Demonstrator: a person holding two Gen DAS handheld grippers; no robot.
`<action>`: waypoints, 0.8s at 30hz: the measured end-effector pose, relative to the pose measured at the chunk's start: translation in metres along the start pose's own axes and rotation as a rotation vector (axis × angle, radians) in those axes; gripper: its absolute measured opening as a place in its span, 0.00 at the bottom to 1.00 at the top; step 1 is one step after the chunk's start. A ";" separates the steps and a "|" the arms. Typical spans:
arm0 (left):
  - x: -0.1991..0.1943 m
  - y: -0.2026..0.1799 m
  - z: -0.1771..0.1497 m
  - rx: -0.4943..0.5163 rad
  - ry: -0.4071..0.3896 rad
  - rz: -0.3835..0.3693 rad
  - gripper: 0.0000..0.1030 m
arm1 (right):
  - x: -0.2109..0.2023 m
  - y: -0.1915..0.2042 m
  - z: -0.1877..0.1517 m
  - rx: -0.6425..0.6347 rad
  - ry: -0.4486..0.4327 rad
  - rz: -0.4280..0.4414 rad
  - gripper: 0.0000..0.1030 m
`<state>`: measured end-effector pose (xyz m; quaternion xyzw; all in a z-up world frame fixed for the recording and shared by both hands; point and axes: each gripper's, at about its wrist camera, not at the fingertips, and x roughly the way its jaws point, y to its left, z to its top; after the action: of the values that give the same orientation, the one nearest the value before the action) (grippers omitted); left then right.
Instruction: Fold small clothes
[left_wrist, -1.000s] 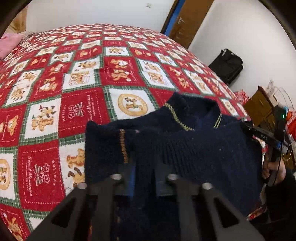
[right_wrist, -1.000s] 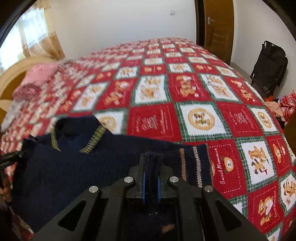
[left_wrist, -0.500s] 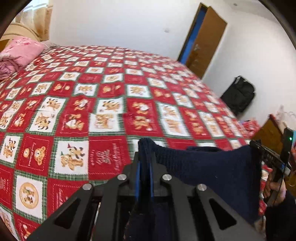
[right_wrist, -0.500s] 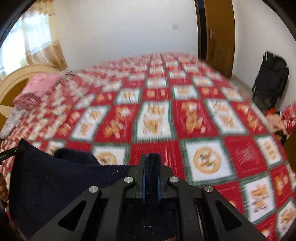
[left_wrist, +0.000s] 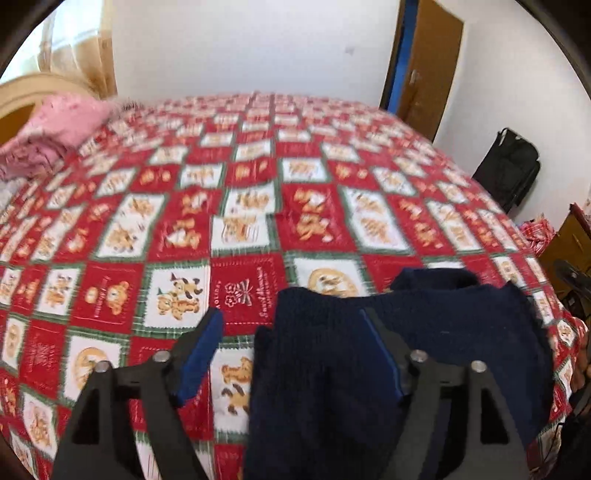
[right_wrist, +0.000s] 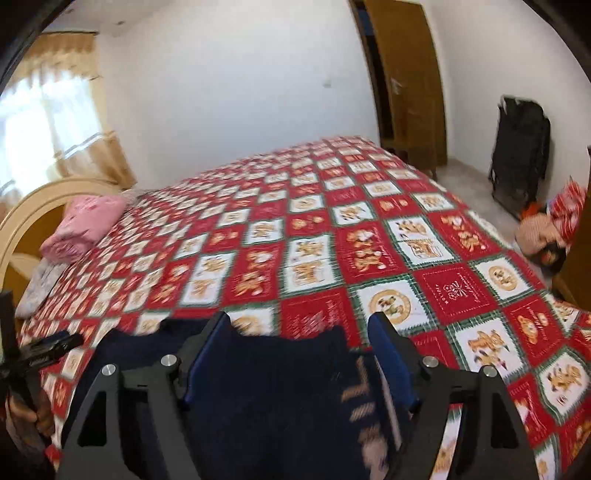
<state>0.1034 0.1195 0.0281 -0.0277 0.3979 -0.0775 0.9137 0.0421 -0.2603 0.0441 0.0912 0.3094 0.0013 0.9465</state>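
Note:
A dark navy knitted sweater (left_wrist: 424, 332) lies folded on the near edge of the red patchwork bed cover (left_wrist: 258, 221). My left gripper (left_wrist: 291, 321) hangs above its left part. Its jaws are opening and stand wide, with the knit below them and no pad pressing on it. In the right wrist view the sweater (right_wrist: 277, 387) shows a striped cuff at its right side. My right gripper (right_wrist: 299, 325) is over it with jaws opening wide, nothing pinched. A hand (right_wrist: 26, 410) holding the left tool shows at the far left.
Pink folded clothes (left_wrist: 55, 129) lie at the headboard end of the bed. A black bag (left_wrist: 509, 170) leans on the wall by a brown door (left_wrist: 428, 66). A wooden cabinet (left_wrist: 569, 243) stands right of the bed, with red wrapped items (right_wrist: 565, 206) on the floor.
Both grippers were shut on the sweater's edge and have lifted it forward, then let go. Both jaws now stand wide and the sweater has dropped folded onto the bed.

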 end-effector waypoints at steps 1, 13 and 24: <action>-0.008 -0.004 -0.004 0.004 -0.013 0.007 0.90 | -0.011 0.009 -0.008 -0.034 -0.008 -0.026 0.75; -0.022 -0.056 -0.071 0.070 0.023 0.135 0.95 | -0.018 0.037 -0.108 -0.100 0.140 -0.070 0.75; -0.007 -0.062 -0.114 0.072 0.115 0.202 0.95 | -0.021 -0.001 -0.152 0.047 0.237 -0.096 0.75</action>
<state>0.0080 0.0612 -0.0372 0.0497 0.4473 -0.0005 0.8930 -0.0637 -0.2366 -0.0644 0.0978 0.4231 -0.0407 0.8999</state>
